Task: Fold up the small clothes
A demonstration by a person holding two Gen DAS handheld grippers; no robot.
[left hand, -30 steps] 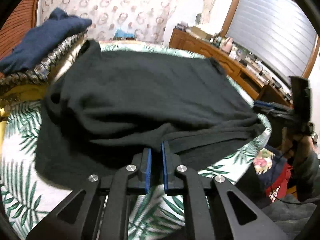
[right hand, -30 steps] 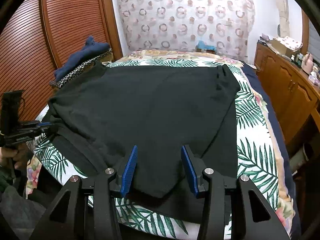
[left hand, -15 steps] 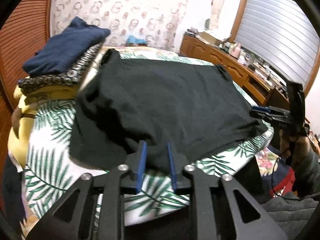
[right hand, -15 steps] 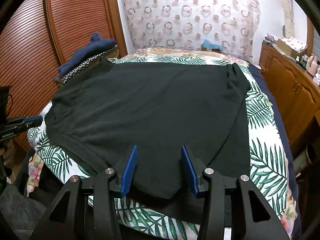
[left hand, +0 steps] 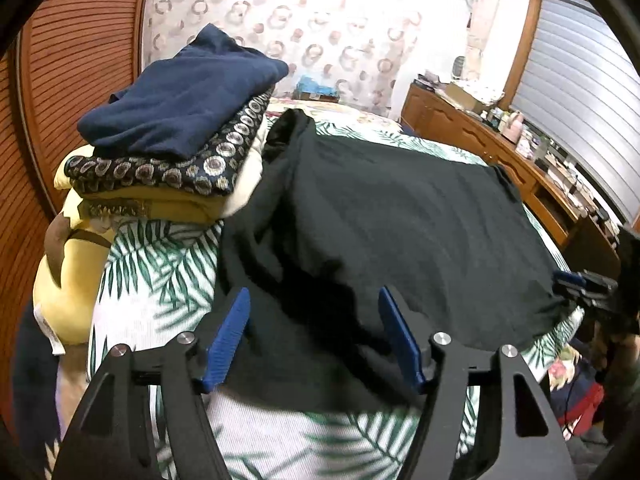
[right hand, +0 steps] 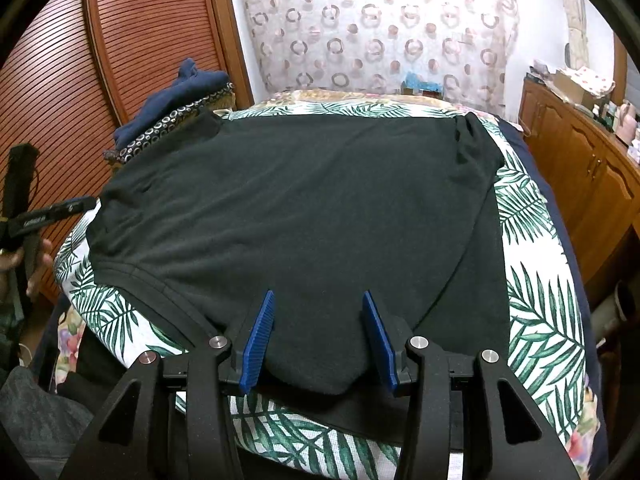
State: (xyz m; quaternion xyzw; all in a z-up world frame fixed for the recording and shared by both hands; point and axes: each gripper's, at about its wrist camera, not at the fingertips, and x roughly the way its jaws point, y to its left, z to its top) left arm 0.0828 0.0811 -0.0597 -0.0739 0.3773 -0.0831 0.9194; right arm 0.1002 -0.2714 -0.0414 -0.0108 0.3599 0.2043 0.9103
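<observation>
A black garment (left hand: 392, 216) lies spread over the bed, and it fills the middle of the right wrist view (right hand: 304, 208). My left gripper (left hand: 314, 304) is open and empty, hovering over the garment's near left edge, which is rumpled. My right gripper (right hand: 318, 308) is open and empty above the garment's near hem. Each gripper shows at the edge of the other's view: the right one (left hand: 576, 284), the left one (right hand: 72, 208).
The bed has a palm-leaf sheet (left hand: 160, 264). A stack of folded clothes (left hand: 180, 120), navy on top, sits on yellow cushions at the bed's left, also in the right wrist view (right hand: 176, 116). A wooden dresser (right hand: 580, 160) runs along the right; slatted wardrobe doors (right hand: 120, 40) stand left.
My left gripper has let go of the garment's edge and opened wide, moving left along the bed toward the folded stack. The right gripper has stayed open over the hem.
</observation>
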